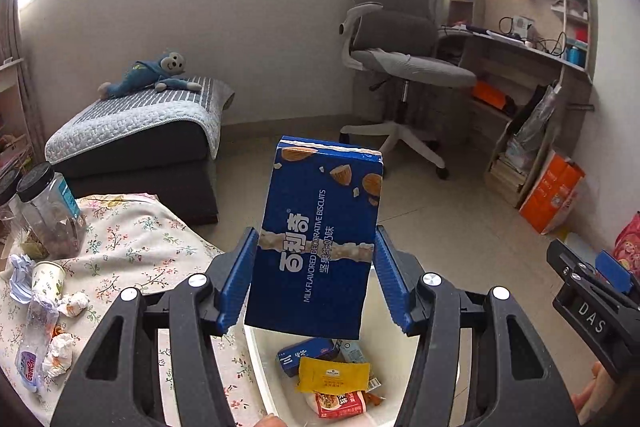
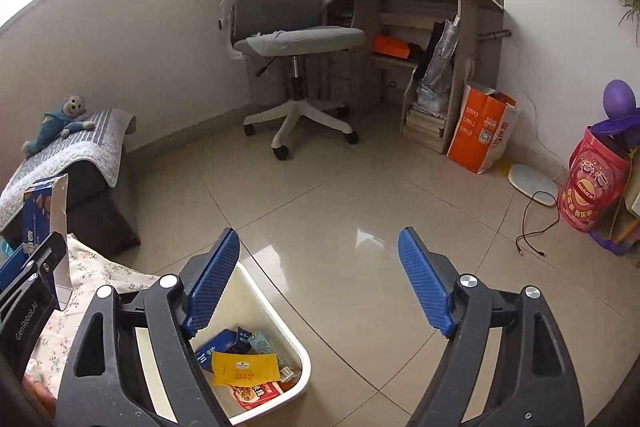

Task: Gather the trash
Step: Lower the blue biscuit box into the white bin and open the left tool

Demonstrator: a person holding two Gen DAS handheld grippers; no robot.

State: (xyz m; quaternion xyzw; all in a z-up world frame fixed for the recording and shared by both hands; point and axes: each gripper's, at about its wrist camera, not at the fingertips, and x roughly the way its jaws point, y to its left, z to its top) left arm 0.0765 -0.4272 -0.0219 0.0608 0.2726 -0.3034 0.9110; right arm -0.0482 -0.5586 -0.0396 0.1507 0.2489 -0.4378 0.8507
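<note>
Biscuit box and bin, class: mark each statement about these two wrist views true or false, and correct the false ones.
1. The left gripper holds the blue biscuit box above the white bin. True.
2. The right gripper is shut on a yellow packet. False: its jaws are open and hold nothing; the yellow packet lies in the bin.
3. The bin holds no trash. False: several wrappers and a small blue box lie inside.
4. A paper cup and crumpled tissues lie on the floral cloth. True.
5. The stuffed monkey sits on the office chair. False: it lies on the quilted sofa cover.
</note>
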